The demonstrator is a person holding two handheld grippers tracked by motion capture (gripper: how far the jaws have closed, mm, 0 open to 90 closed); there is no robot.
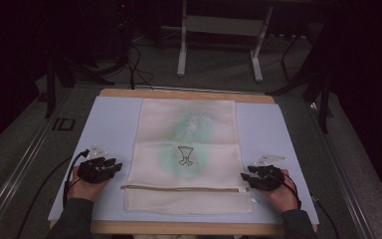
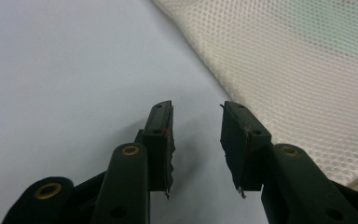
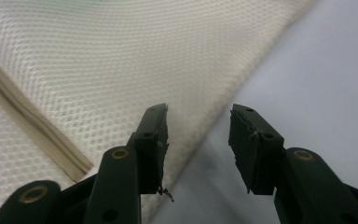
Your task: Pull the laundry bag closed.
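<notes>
A mesh bag (image 1: 188,155) lies flat in the middle of the surface (image 1: 110,124), its long sides running away from the person. Its zipper (image 1: 184,188) crosses it near the edge closest to the person. The left hand-held gripper (image 1: 113,163) sits just beside the bag's left edge, the right hand-held gripper (image 1: 245,173) at its right edge by the zipper's end — one on each side, both pointing inward. Beyond the surface, on the floor, stand the legs of a frame (image 1: 220,47).

— Where do the cameras sit?

— One hangs high over my side of the table (image 1: 109,119), facing forward and down, well back. One rides each of my grippers, low and very close, looking along the jaws.

— What do they share?

— The mesh bag (image 1: 189,164): its left edge (image 2: 307,70) and its right edge (image 3: 121,60).
</notes>
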